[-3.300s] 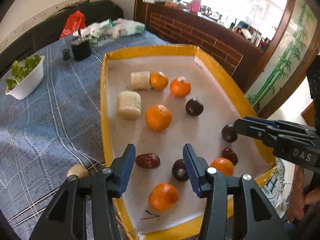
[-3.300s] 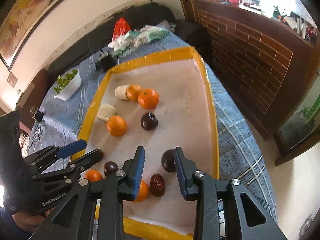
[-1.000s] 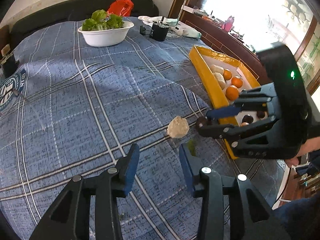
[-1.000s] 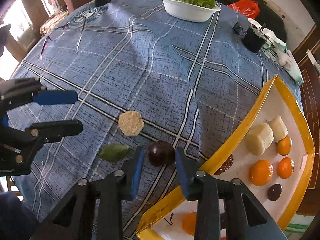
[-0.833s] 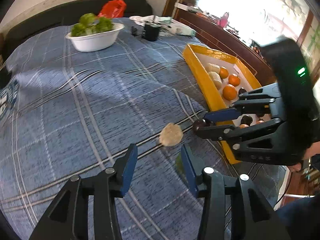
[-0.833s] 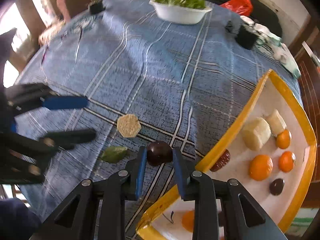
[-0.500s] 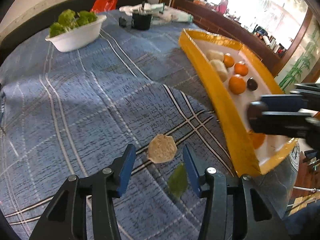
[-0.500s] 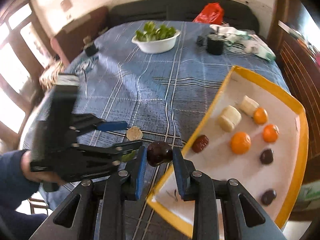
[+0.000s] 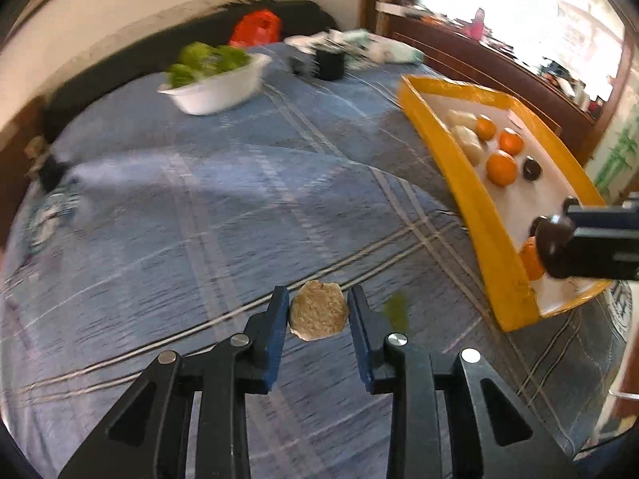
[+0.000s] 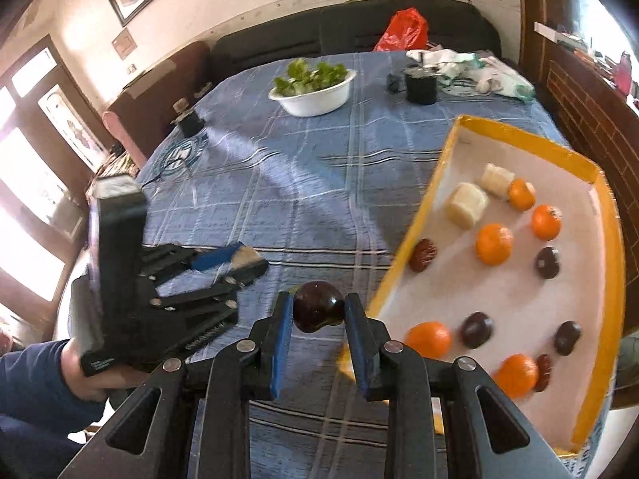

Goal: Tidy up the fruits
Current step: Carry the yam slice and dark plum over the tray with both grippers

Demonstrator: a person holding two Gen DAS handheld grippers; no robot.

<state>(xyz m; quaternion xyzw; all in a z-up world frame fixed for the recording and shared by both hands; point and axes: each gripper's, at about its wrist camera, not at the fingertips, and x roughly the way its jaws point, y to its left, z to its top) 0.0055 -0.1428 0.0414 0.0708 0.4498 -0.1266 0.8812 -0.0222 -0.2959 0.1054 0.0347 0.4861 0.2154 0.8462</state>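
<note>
Nearest in the right wrist view, at the lower centre of the frame, the right gripper (image 10: pixel 317 315) has its blue-padded jaws closed on a dark glossy round fruit (image 10: pixel 318 311), pinched across its widest part and held above the blue plaid tablecloth (image 10: pixel 279 183), just left of the near corner of the yellow-rimmed white tray (image 10: pixel 411 239). That fruit looks smooth and firm, so it may slip if the squeeze slackens; the grip across its middle seems the safest.

In the left wrist view, at the lower centre, the left gripper (image 9: pixel 317 315) has its jaws narrowed around a pale beige hexagonal chunk of fruit (image 9: pixel 318 316). Motion blur hides whether the pads truly press it, so I cannot tell if it is gripped or only bracketed. The chunk looks fibrous, light and rather soft, best taken by two opposite flat sides with a gentle squeeze. Just right of it lies a small green leaf (image 9: pixel 396 308).

Farther off, at the right of the frame, the tray holds small oranges (image 10: pixel 493 244), more dark fruits (image 10: pixel 547 262) and pale chunks (image 10: pixel 465 204). Beyond, toward the upper centre, stand a white bowl of green leaves (image 10: pixel 313 94) and a black cup (image 10: pixel 420 84).
</note>
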